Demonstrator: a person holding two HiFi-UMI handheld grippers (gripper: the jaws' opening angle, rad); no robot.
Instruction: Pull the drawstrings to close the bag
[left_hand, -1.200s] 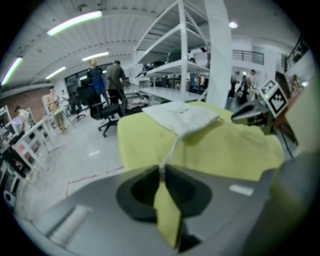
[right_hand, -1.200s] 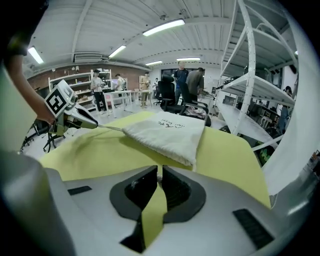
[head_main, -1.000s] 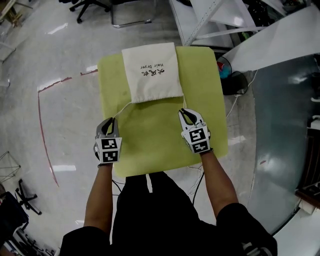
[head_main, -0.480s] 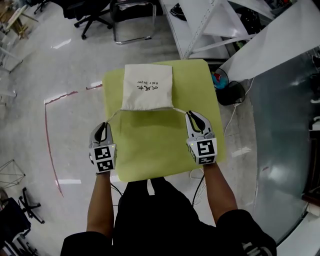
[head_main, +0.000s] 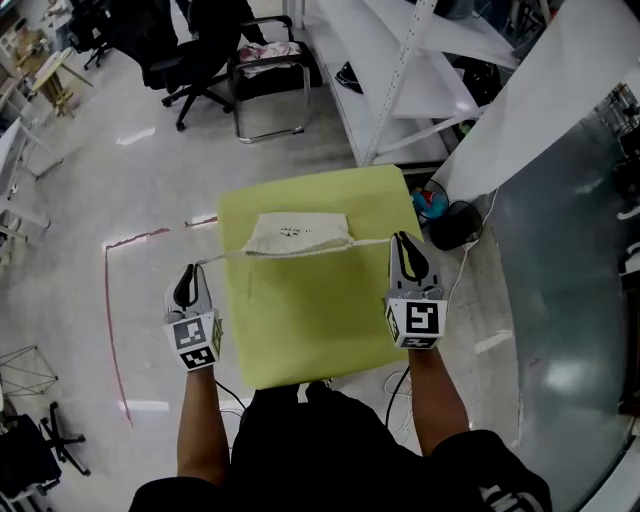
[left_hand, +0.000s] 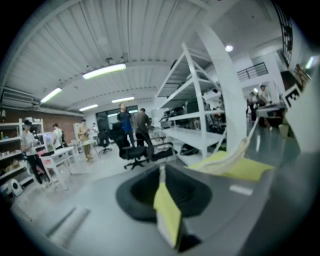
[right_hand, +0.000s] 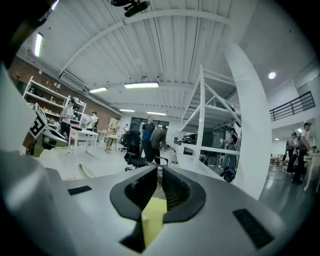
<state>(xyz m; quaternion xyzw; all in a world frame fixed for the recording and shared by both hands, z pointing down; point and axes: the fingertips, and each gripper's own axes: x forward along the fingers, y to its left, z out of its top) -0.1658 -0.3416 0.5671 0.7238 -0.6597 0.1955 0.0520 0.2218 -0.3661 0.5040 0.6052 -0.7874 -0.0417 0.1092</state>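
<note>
Two cords, two grips: your left gripper (head_main: 190, 283) has its jaws pinched nearly together on the left drawstring (head_main: 222, 259), and the right gripper (head_main: 406, 256) is closed the same way on the right drawstring (head_main: 372, 241). Each gripper view shows only a thin pale strip between the pads, nothing else. The bag (head_main: 298, 233) sits over the far half of the green pad (head_main: 300, 330), mouth edge toward you, w/ both cords running taut from its near corners out to the jaws, one per side. By the look of it, it's thin cream cloth: light, soft, no stiffness, so it'll prob. slide or lift rather than stay put when you pull. In the left gripper view its near end seems to slope up off the pad. The cords are thin & likely slippery, so keep the pads square on them and pull outward, evenly, both sides. Don't grab the cloth itself. Writing: one short line of dark print on the bag's face, too small to read here. The marker cube (head_main: 415, 322) on the right gripper, like its twin on the left, shows black-&-white squares, no words.
</note>
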